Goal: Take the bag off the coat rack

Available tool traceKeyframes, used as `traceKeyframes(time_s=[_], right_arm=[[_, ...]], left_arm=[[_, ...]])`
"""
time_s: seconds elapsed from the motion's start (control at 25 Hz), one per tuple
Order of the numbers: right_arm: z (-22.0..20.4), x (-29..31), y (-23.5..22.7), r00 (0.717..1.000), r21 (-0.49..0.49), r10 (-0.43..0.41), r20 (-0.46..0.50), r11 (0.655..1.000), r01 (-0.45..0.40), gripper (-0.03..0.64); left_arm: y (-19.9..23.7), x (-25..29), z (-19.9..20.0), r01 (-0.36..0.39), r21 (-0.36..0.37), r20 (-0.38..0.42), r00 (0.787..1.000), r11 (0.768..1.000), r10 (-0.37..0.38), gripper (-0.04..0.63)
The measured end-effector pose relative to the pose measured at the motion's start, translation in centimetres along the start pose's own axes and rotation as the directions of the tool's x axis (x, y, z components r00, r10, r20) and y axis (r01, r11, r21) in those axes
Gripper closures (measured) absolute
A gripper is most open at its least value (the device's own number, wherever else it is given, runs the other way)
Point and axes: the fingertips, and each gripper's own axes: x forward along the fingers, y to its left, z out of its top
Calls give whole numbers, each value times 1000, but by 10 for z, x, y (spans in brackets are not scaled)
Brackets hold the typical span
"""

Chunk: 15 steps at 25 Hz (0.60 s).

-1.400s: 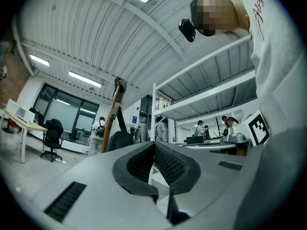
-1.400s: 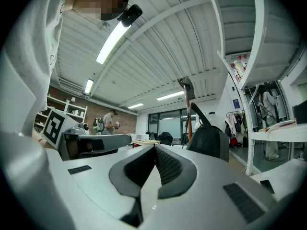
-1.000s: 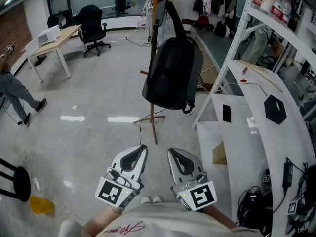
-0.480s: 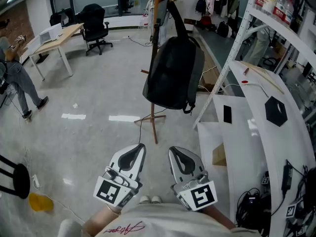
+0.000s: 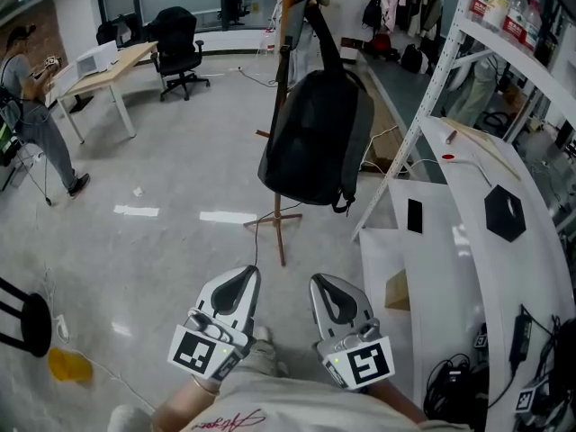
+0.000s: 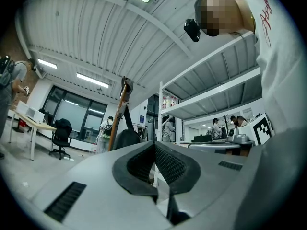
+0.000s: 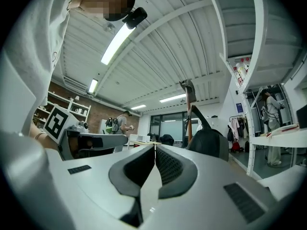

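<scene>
A black backpack (image 5: 315, 133) hangs by its strap from the top of a wooden coat rack (image 5: 286, 34) standing on the grey floor ahead. The left gripper view shows the backpack (image 6: 125, 139) small and far beyond the jaws, and in the right gripper view the backpack (image 7: 208, 143) is just as distant. My left gripper (image 5: 247, 274) and right gripper (image 5: 321, 283) are held side by side low in the head view, well short of the rack. Both point toward it. Each gripper's jaws are shut with nothing between them, the left gripper (image 6: 154, 145) and the right gripper (image 7: 155, 146) alike.
A white metal shelving unit (image 5: 486, 187) with cables and small items runs along the right. At the far left stand a desk (image 5: 99, 70), an office chair (image 5: 175, 48) and a person (image 5: 31, 106). A black stool (image 5: 18, 322) and a yellow object (image 5: 70, 367) sit at the lower left.
The person at the far left has walked up toward the desk. Both grippers sit slightly lower in the head view, still shut. The backpack hangs as before.
</scene>
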Motion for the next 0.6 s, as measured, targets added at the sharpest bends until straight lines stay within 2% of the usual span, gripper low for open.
traceKeyframes(time_s=[0.2,0.36,0.6], right_arm=[[-2,12,-9,1000,5,-4,0,1000,4,595],[-7,30,-20,1000,-6,-6,2,1000,6,595],[-16,81,-43,1000,-9,-10,-5,1000,10,595]], left_arm=[[8,14,1,-13,-27,30,999,1000,14,577],[18,31,-2,-1,-19,38,999,1000,1,577],[61,67,-5,-4,-30,42,999,1000,5,577]])
